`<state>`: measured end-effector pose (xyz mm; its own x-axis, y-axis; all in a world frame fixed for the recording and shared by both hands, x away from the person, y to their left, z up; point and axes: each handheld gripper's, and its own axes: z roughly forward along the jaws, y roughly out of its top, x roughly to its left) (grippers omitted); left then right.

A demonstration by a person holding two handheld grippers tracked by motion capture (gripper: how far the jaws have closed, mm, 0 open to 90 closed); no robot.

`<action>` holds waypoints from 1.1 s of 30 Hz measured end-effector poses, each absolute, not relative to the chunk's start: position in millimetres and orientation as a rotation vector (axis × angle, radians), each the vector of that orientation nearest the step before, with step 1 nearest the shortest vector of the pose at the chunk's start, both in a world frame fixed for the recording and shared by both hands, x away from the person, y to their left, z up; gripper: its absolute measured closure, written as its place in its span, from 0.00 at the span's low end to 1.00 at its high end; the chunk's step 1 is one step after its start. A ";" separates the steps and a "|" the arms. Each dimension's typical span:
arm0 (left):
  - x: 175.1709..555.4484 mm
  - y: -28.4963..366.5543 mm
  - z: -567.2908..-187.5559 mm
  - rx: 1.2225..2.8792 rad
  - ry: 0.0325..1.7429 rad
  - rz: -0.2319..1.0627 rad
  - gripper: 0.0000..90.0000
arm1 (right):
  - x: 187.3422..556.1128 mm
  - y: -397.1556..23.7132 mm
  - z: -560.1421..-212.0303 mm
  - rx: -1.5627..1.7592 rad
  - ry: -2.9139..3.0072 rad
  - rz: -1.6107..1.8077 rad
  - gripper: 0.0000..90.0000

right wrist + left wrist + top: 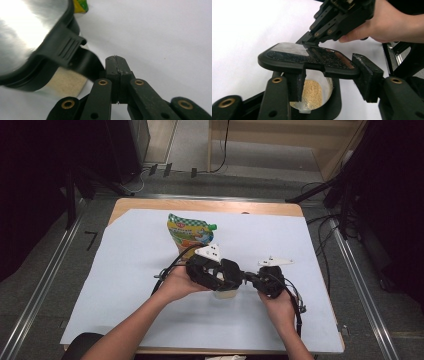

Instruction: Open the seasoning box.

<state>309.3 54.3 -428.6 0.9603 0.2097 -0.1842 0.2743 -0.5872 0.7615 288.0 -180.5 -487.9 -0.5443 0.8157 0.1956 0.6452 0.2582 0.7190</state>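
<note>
A clear jar [226, 294] of tan granules [312, 93] stands on the white sheet in the middle of the table. Its black lid [292, 51] with a shiny metal top sits tilted above the jar mouth. My left gripper [332, 80] reaches in from the left with its jaws apart. One pad [297, 85] is under the lid's front rim and the other pad [367, 77] is at the lid's end. My right gripper [117, 58] is shut, with nothing visible between its pads. Its tips [308, 42] rest at the lid's far edge, beside the black latch [67, 46].
A green and yellow spouted pouch [192, 234] lies on the white sheet [140, 285] just behind the hands. The wooden table edge [200, 204] runs along the back. Metal rails, cables and dark stands flank the table on both sides.
</note>
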 end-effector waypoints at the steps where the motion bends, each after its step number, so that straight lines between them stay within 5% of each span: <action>1: 309.3 53.7 -427.5 2.224 0.345 -0.094 0.53 | 285.3 -181.3 -486.4 1.354 2.316 1.161 1.00; 23: 312.7 33.4 -415.7 2.203 0.328 -0.246 0.84 | 272.5 -184.0 -479.9 1.346 2.328 1.213 1.00; 33: 320.8 21.7 -416.2 2.231 0.298 -0.288 0.84 | 271.4 -182.8 -479.4 1.344 2.324 1.203 1.00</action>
<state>320.8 21.7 -416.2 0.9452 0.1151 -0.3057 0.3095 -0.6144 0.7258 271.4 -182.8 -479.4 -0.5669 0.7955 0.2139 0.6339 0.2554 0.7300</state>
